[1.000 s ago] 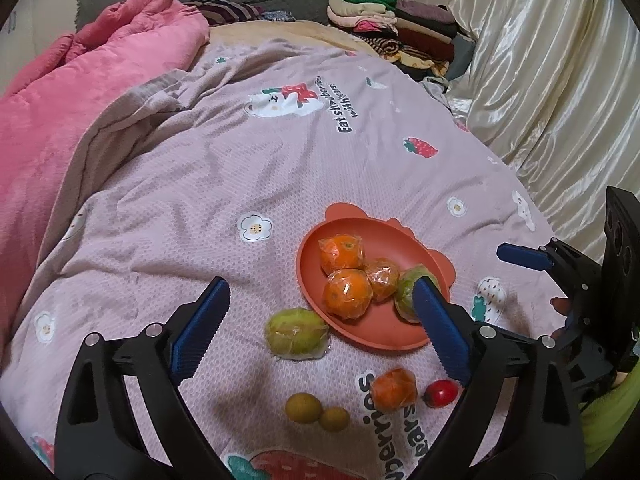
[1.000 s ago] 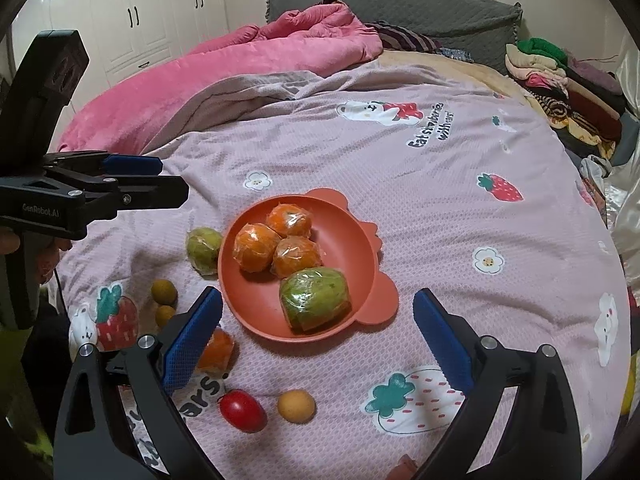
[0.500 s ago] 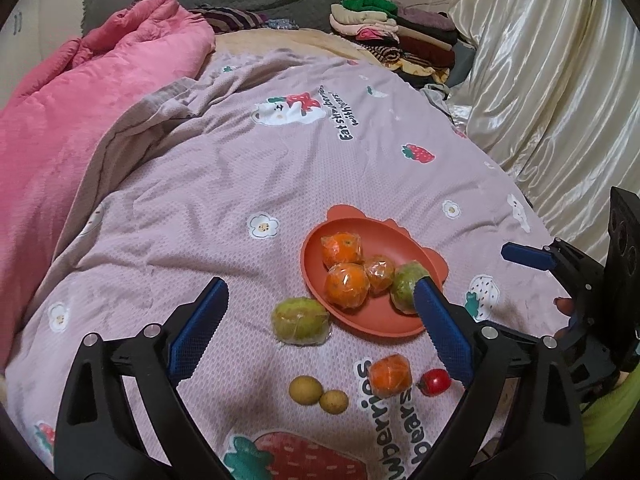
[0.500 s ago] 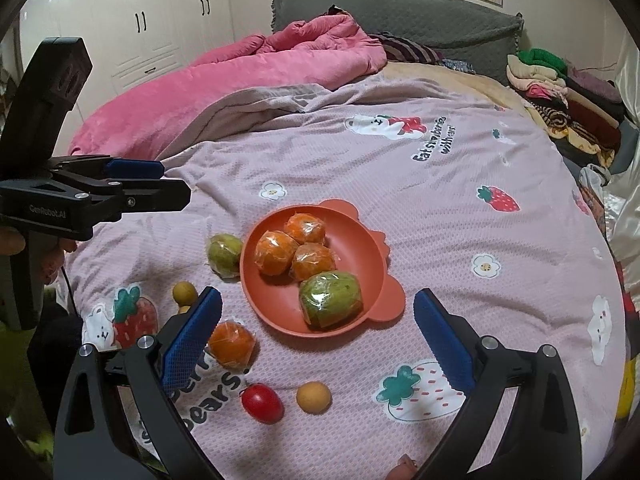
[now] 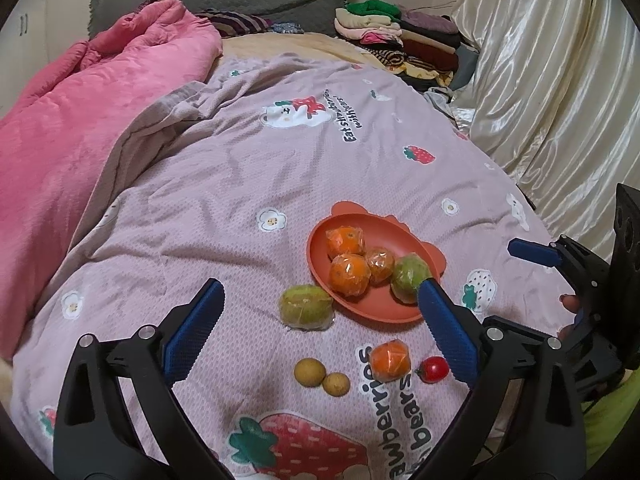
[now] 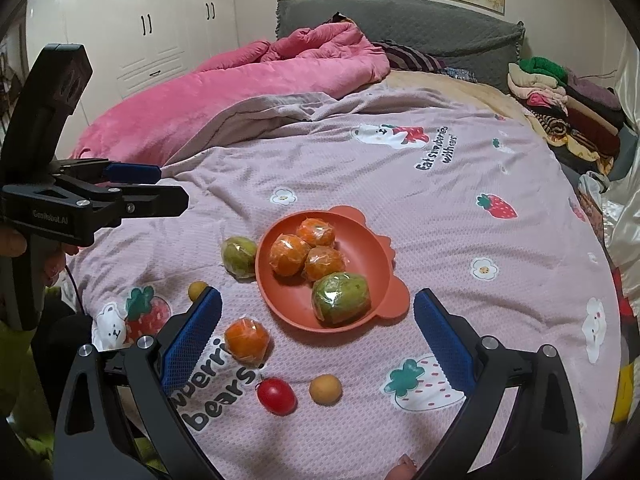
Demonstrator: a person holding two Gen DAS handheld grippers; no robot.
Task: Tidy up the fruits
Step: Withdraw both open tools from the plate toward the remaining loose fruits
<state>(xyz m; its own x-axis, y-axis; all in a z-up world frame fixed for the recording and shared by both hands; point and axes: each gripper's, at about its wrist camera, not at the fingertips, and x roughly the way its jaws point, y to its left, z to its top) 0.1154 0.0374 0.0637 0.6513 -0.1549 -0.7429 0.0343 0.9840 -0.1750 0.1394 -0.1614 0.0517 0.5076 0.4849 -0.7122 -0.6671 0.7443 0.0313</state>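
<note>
An orange bowl [image 5: 404, 236] [image 6: 360, 248] on the bedspread holds three wrapped oranges [image 6: 290, 255] and a wrapped green fruit [image 6: 340, 298]. Beside it on the cloth lie another wrapped green fruit [image 5: 306, 306], a wrapped orange [image 5: 390, 361], a cherry tomato [image 5: 433, 369] and small yellow fruits [image 5: 309, 372] [image 6: 325, 389]. My left gripper [image 5: 318, 285] hangs above the loose fruit, its jaws opening with nothing between them. Over the bowl's near side, my right gripper [image 6: 317, 293] is open and empty.
A pink quilt [image 5: 100, 120] is heaped along the left of the bed. Folded clothes [image 5: 400, 36] are stacked at the far right by a satin curtain [image 5: 560, 100]. A grey headboard [image 6: 400, 28] stands at the back. Each gripper shows in the other's view.
Both grippers have drawn back and slightly up, so the bowl and fruit look smaller and farther off. No fruit has moved.
</note>
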